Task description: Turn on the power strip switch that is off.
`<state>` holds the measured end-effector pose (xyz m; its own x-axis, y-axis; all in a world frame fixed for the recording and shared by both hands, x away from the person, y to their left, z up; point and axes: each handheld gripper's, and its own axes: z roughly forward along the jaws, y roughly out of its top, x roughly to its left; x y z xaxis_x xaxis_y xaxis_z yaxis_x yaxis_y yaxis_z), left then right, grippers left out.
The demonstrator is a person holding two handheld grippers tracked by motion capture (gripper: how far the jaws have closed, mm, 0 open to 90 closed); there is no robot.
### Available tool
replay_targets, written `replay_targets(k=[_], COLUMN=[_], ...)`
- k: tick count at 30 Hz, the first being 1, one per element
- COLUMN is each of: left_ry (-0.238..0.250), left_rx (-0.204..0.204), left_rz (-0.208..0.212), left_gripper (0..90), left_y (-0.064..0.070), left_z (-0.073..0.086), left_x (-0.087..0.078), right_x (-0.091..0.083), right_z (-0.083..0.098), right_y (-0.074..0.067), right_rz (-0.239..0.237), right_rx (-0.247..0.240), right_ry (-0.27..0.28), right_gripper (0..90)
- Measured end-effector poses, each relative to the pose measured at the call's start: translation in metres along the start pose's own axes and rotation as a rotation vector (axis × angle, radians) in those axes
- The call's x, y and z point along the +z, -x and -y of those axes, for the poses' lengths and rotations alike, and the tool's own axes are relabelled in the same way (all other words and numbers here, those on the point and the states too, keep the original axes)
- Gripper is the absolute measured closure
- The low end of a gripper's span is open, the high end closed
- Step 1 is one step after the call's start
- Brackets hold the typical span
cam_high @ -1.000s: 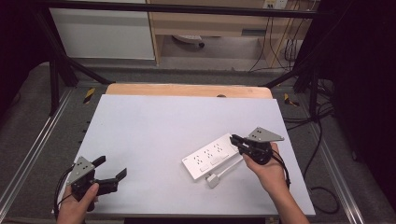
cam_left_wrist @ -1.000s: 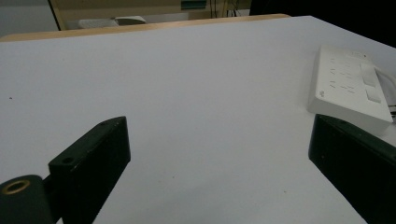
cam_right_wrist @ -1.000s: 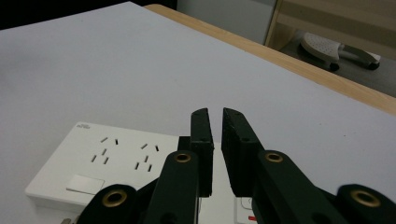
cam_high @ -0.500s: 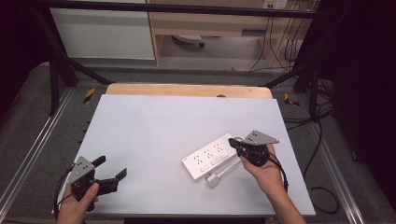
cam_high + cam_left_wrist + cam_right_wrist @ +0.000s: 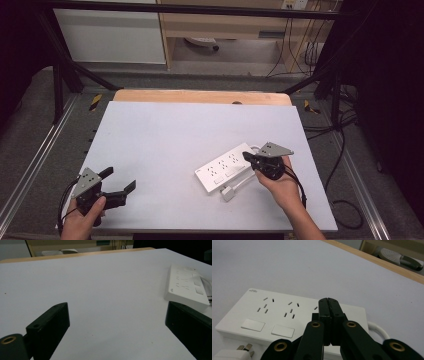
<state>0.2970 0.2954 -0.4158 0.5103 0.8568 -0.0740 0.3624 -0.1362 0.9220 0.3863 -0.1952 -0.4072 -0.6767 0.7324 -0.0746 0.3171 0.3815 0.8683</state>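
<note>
High view has our right gripper (image 5: pixel 252 159), jaws pressed together, poised over the white power strip (image 5: pixel 225 169) at the table's (image 5: pixel 165 135) right-front. We judge a switch press is underway. Our left gripper (image 5: pixel 120 184) waits spread, well apart.

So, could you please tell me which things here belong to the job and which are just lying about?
Likely in use:
- power strip, under the shut right tongs
- its plug

Idle:
- left tongs, open over bare table
</note>
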Motion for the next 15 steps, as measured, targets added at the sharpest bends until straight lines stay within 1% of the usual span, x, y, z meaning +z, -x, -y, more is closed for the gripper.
replay_targets(k=[6,15], left_ry=[0.0,-0.002], left_rx=[0.001,0.008], left_rz=[0.002,0.003], left_gripper=[5.6,5.6], left_y=[0.0003,0.0002], left_z=[-0.0001,-0.0002], left_x=[0.0001,0.0001], right_x=[0.0023,0.0074], right_z=[0.0025,0.0081], right_y=[0.0,0.0022], right_rz=[-0.001,0.0], right_rx=[0.001,0.013], right_ry=[-0.006,-0.037], right_gripper=[90.0,90.0])
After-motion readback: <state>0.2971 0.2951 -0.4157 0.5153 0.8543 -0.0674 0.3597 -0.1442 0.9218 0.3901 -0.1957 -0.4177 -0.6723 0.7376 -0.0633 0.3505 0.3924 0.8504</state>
